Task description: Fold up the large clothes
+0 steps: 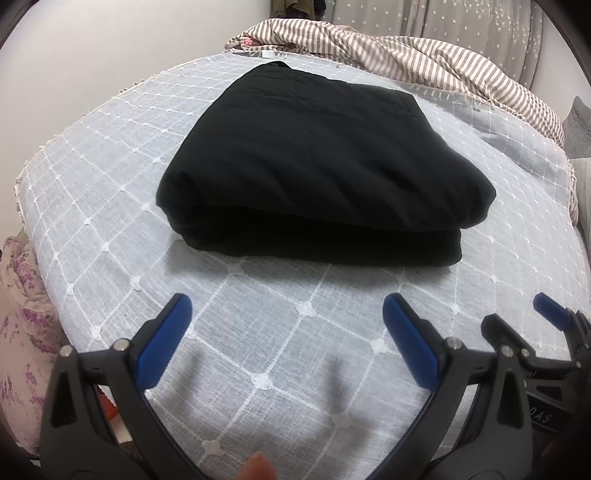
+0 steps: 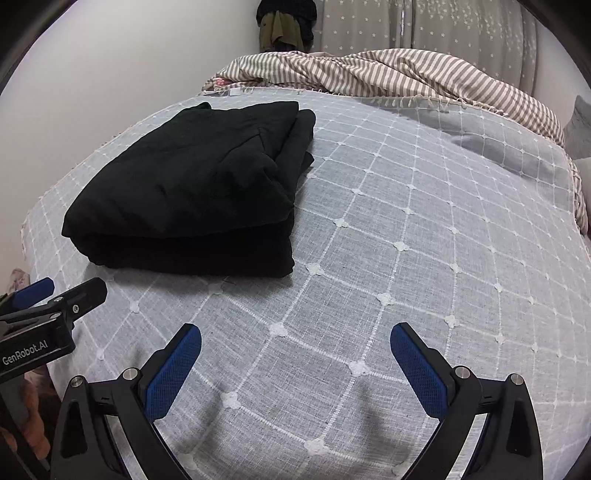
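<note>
Black garment (image 1: 314, 158) lies folded on bed (image 1: 258, 350), long axis running away from you; both your claws, left claw (image 1: 286, 317) & right claw (image 2: 295, 349), spread wide, empty, near it.

Grey bedspread (image 2: 406, 229) with white grid stitching, spread over the bed. Striped blanket (image 2: 388, 74) bunched along the far edge. Starred curtain (image 2: 461, 26) behind. Floral fabric (image 1: 22, 332) beside the bed, at left.
</note>
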Demonstrator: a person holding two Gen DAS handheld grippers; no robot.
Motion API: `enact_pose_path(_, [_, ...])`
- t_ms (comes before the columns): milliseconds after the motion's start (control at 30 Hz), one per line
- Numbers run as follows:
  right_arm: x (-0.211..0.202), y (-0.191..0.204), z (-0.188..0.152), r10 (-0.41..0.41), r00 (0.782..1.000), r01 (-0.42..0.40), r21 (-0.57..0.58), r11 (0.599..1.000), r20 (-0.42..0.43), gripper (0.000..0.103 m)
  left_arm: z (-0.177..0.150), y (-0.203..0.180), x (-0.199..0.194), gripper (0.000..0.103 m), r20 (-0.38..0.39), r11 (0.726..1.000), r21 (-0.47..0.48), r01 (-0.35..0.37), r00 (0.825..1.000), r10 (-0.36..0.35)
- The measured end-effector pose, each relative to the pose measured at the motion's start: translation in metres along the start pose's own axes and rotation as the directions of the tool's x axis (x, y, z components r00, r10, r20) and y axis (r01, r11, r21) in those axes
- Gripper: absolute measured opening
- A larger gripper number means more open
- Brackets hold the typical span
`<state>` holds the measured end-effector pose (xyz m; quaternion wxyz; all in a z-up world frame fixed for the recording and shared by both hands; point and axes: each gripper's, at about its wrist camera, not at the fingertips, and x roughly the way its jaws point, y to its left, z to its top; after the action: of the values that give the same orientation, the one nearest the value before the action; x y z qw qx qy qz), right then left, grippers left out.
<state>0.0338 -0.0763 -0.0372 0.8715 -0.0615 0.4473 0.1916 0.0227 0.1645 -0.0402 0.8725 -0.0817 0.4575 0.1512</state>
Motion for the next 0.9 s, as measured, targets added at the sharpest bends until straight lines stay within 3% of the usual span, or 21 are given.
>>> enact_pose_path(900, [0.011, 0.004, -0.005, 0.026, 0.999, -0.027, -0.003, 1.000, -0.034, 0.103, 0.000, 0.004, 0.001, 0.103, -0.021, 0.999, -0.009, 0.039, 0.999, -0.040])
